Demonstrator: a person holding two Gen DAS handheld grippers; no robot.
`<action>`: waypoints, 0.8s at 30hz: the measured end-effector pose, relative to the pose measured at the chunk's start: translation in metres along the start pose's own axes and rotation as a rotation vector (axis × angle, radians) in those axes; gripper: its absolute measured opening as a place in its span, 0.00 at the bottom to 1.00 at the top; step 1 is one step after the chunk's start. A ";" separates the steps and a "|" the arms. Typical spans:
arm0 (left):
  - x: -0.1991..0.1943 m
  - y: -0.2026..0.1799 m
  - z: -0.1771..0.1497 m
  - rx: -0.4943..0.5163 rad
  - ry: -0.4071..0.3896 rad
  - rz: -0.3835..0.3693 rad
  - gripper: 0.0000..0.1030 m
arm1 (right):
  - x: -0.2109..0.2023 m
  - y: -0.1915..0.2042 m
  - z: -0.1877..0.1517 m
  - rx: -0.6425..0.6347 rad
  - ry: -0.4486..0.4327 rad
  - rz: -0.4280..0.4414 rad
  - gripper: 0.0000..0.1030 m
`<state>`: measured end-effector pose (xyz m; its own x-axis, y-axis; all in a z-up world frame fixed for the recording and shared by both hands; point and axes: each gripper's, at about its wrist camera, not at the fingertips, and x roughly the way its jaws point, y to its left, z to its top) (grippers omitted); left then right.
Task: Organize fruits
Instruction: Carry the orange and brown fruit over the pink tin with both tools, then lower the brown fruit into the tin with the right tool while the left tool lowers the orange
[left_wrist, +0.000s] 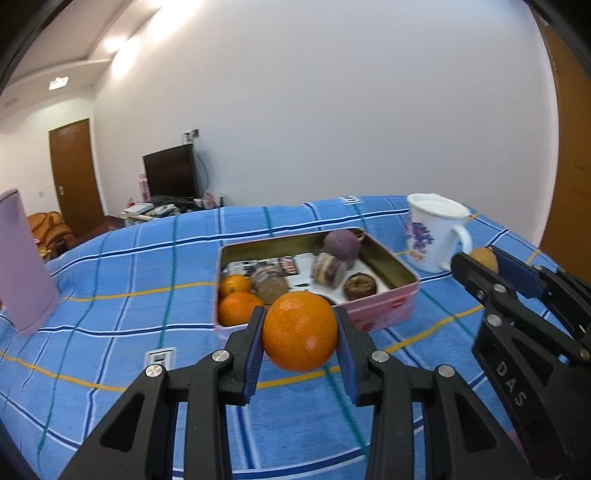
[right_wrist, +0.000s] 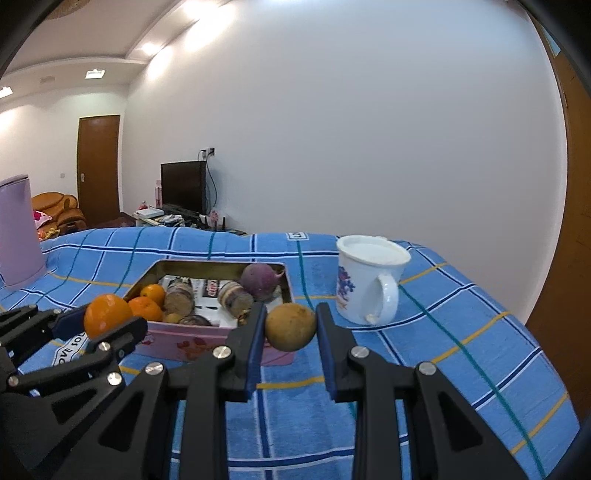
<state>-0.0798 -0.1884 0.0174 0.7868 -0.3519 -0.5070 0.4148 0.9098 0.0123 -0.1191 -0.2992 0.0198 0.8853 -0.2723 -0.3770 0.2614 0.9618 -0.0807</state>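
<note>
Gripping an orange (left_wrist: 300, 330), left claw (left_wrist: 300, 354); right claw (right_wrist: 290, 345) clamping brownish fruit (right_wrist: 290, 326), plainer from its own view.

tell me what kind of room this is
Probably a home living room or bedsit: a dark television on a low stand, a brown sofa by a wooden door, and a blue checked cloth over the work surface.

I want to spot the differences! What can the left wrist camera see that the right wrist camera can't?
Only the left wrist view shows a white label sewn on the blue cloth just ahead of the left gripper, and its orange right up close.

Only the right wrist view shows the right gripper head-on, shut on a brownish-yellow fruit, and the words on the tin's side.

Both show the pink tin, white mug, lilac container, TV and door.
</note>
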 end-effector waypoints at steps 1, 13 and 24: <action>0.001 -0.001 0.002 -0.003 0.002 -0.010 0.36 | 0.001 -0.002 0.003 0.000 0.003 -0.003 0.29; 0.008 0.008 0.033 -0.062 -0.039 -0.077 0.36 | 0.021 -0.008 0.043 0.029 -0.012 0.003 0.29; 0.038 0.039 0.061 -0.148 -0.043 -0.024 0.36 | 0.054 -0.008 0.062 0.189 -0.013 0.077 0.29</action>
<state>-0.0054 -0.1801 0.0513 0.7977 -0.3806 -0.4678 0.3647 0.9222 -0.1283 -0.0495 -0.3234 0.0572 0.9100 -0.1995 -0.3635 0.2593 0.9579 0.1234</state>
